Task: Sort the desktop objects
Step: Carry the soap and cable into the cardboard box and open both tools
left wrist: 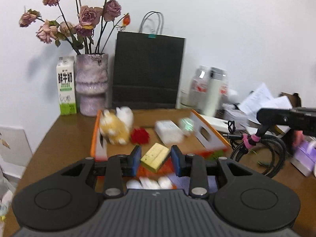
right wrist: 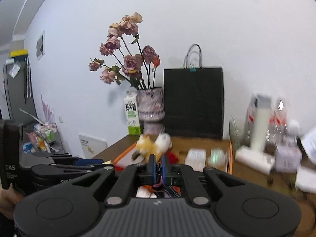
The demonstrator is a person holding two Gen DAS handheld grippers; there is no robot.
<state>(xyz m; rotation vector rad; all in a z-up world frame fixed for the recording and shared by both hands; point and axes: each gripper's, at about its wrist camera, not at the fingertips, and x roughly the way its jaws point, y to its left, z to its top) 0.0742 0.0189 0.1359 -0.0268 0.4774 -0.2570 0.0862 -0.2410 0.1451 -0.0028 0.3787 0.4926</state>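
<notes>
In the left wrist view my left gripper (left wrist: 156,159) holds a yellow sponge (left wrist: 156,157) with a green underside between its blue pads, above an orange-edged box (left wrist: 209,136). The box holds a plush fox (left wrist: 116,128), a red flower (left wrist: 139,136), a white pack (left wrist: 168,131) and a greenish item (left wrist: 186,125). My right gripper (right wrist: 157,166) is shut on a black braided cable with a pink tie (right wrist: 158,185); in the left view that cable (left wrist: 256,148) hangs from it at the right.
A vase of dried roses (left wrist: 91,85), a milk carton (left wrist: 66,86) and a black paper bag (left wrist: 148,71) stand along the wall. Bottles (left wrist: 211,90), papers (left wrist: 262,98) and a purple box (left wrist: 304,158) crowd the right side of the brown desk (left wrist: 59,138).
</notes>
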